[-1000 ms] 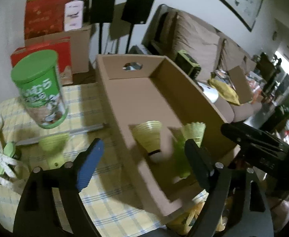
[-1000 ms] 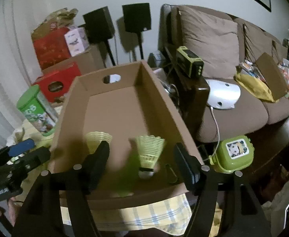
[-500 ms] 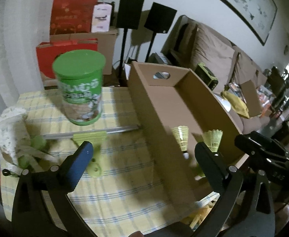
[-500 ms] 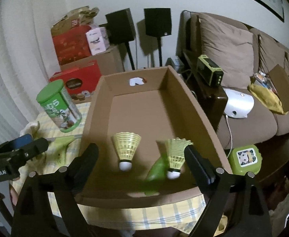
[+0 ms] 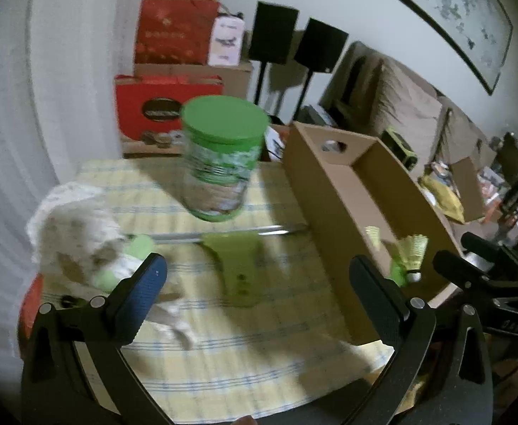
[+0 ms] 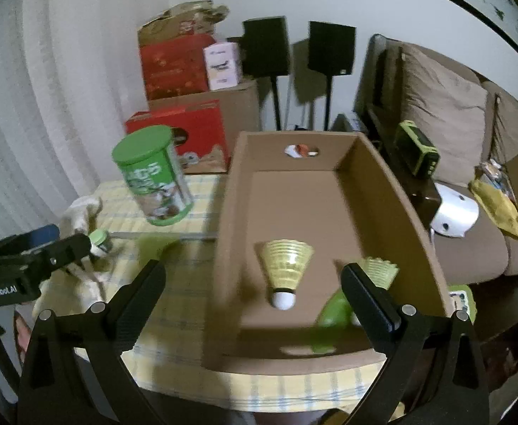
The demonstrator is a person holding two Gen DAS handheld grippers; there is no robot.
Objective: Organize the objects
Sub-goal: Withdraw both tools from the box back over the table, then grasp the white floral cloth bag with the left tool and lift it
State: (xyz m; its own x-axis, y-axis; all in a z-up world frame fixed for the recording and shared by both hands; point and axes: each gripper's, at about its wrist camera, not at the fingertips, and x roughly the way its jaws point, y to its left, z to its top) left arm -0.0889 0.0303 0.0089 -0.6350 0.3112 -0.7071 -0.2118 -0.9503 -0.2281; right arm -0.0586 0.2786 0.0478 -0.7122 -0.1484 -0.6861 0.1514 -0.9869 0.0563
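My left gripper [image 5: 259, 279] hangs wide over the table, nothing between its textured pads, one faced in blue; below it lies the yellow checked cloth [image 5: 245, 350], soft and slightly rumpled; my right gripper [image 6: 253, 283] is opening too, its black ribbed fingers [image 6: 142, 294] spread with nothing pressed between them. The cardboard box [image 6: 393, 209] is a long open tray of plain brown board, smooth inside, with an oval hand-hole at the far end; in it, near the front wall, sit two yellow shuttlecocks; the left shuttlecock [image 6: 285, 265] shows a ridged plastic skirt flaring up and a round white cork tip down; the right shuttlecock [image 6: 377, 271] is half hidden behind my finger, with a blurred green shape [image 6: 331, 315] beside it, possibly a third shuttle, I can't be sure. The right view looks straight into the box floor; the left view sees only the outer wall and two skirts peeping over the rim. The left view gives more of the table: the green-lidded can [image 5: 221, 157], cylindrical and glossy; a thin metal rod [image 5: 223, 233] across the cloth; a flat green plastic piece [image 5: 239, 269] just under it; a crumpled white lacy cloth [image 5: 78, 226] at the left edge.
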